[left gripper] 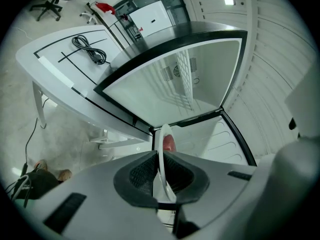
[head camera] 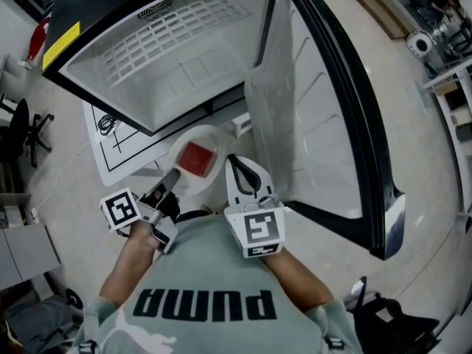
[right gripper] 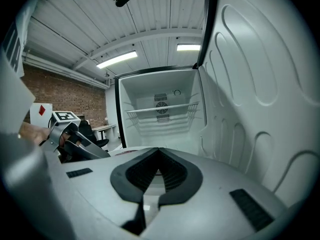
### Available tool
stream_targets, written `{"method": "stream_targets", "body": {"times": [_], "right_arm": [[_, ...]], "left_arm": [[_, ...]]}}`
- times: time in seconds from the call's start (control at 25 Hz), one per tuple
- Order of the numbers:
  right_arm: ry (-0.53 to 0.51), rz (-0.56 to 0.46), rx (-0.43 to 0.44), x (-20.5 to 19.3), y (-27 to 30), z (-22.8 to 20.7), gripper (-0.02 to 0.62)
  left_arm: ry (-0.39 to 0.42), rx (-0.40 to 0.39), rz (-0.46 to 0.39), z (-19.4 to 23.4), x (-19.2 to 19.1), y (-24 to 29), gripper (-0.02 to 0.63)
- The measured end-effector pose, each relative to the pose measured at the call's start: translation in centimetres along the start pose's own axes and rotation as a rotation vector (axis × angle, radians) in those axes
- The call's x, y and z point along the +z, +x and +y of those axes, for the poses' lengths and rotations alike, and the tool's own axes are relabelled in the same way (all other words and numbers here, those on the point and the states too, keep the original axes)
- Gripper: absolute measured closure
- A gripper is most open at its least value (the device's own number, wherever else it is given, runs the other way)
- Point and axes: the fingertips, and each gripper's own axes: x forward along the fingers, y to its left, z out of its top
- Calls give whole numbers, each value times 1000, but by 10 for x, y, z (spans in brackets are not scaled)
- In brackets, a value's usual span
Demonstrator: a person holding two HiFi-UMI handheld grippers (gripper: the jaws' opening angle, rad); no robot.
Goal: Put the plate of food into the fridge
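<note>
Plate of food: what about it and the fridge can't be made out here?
- Food: just a small red patch in the head view; in the left gripper view the plate, edge-on in the left gripper, hides most of it.
- Fridge bottom: right gripper view, blocked by the right gripper itself.
- Whether the right gripper touches the plate: head view, too small.

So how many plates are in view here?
1. The white plate, carrying red food, is held by its rim in the left gripper, in front of the open fridge. The fridge's lower part is hidden.
</note>
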Motion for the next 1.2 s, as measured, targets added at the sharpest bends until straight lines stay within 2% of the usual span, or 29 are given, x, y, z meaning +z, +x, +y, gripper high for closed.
{"method": "stream_targets", "body": {"times": [0.36, 0.76, 1.0, 1.2], "right_arm": [[12, 13, 14, -6, 4, -3, 592], [3, 28, -60, 6, 26, -9, 591], [-21, 20, -92, 20, 45, -8, 591], [-32, 18, -114, 29, 60, -10, 592]], "left_arm": [[-26, 7, -56, 1, 11, 7, 575], [-10, 1, -29, 5, 43, 29, 575], [39, 4, -7, 11, 61, 45, 575], [62, -2, -23, 10, 78, 58, 576]]}}
